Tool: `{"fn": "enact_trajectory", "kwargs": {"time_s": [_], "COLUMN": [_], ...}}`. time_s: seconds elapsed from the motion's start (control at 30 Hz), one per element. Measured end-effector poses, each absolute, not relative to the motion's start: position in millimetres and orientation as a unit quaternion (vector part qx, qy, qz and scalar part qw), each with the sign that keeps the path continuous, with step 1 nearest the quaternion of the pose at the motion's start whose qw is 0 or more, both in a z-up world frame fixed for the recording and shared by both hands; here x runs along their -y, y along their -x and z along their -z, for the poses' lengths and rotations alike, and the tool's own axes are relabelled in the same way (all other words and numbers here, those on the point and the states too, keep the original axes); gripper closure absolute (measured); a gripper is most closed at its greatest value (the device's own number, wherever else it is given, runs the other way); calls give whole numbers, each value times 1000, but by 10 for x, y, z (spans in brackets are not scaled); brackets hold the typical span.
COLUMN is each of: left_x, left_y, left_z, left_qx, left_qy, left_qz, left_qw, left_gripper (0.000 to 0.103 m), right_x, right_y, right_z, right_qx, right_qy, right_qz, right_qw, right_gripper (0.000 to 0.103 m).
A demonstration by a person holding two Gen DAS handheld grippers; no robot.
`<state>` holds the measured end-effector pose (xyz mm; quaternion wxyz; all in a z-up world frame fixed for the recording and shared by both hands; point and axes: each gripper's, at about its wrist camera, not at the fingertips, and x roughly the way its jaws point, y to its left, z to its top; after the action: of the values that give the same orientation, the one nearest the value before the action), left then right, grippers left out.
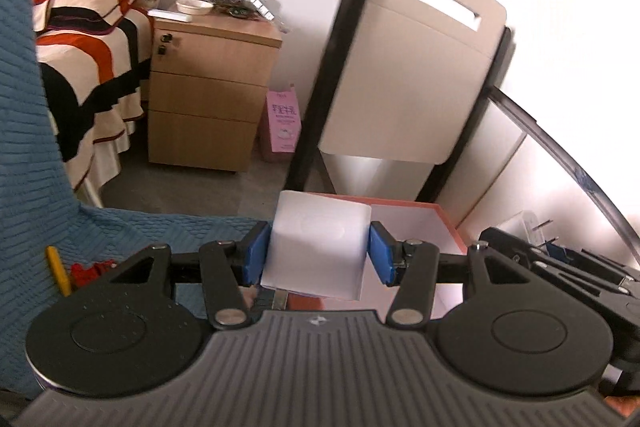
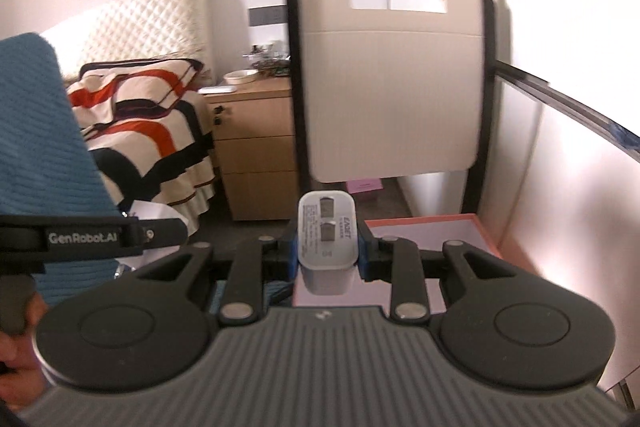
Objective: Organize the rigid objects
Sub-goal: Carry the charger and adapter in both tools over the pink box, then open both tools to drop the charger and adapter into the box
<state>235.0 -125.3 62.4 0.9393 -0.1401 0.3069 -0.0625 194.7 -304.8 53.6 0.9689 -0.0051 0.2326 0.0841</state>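
In the left wrist view my left gripper point(image 1: 318, 255) is shut on a white cube-shaped block point(image 1: 318, 245), held above the blue quilted cloth point(image 1: 36, 163) at the near edge of an open pink box point(image 1: 416, 227). In the right wrist view my right gripper point(image 2: 327, 247) is shut on a white plug adapter point(image 2: 327, 235), prongs facing the camera, held over the same pink box point(image 2: 436, 231). The other gripper's body point(image 2: 92, 235) shows at left, held by a hand.
A yellow pen point(image 1: 58, 271) and a red item point(image 1: 86, 273) lie on the blue cloth. A white chair back point(image 1: 408, 67) stands behind the box. A wooden drawer unit point(image 1: 208, 83) and a striped bed point(image 1: 88, 51) are farther back. A wall point(image 2: 560, 107) is on the right.
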Motion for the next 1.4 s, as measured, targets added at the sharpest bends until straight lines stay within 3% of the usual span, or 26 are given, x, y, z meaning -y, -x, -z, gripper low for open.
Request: {"fn": "enact_trajectory", "kwargs": {"time_s": [0.6,0.9,1.2,1.4], "left_x": [2523,2790,2881,2840], "left_y": [-3240,-3513,-3645,-3588], "left_z": [574,1156,1411,1278], "left_qx": [-432,-488,-515,-501], "left_qy": [100,93,86,85], "left_qz": [106,106,110,112], "left_qw": [890,861,846,854], "left_gripper": [44,44,42,39], "right_x": [4094,4285,4275,4295], "right_y": [-2544,-2759,-2893,-2822], "right_z": [600,1206,1298,1147], "right_qx": [-364,-443,-450,-437], "right_qy": [-40,-64,-64,-59], "right_qz": [-19,-14,-18,-16], "right_qw": [930,894,891,897], "right_gripper": [73,73,72,71]}}
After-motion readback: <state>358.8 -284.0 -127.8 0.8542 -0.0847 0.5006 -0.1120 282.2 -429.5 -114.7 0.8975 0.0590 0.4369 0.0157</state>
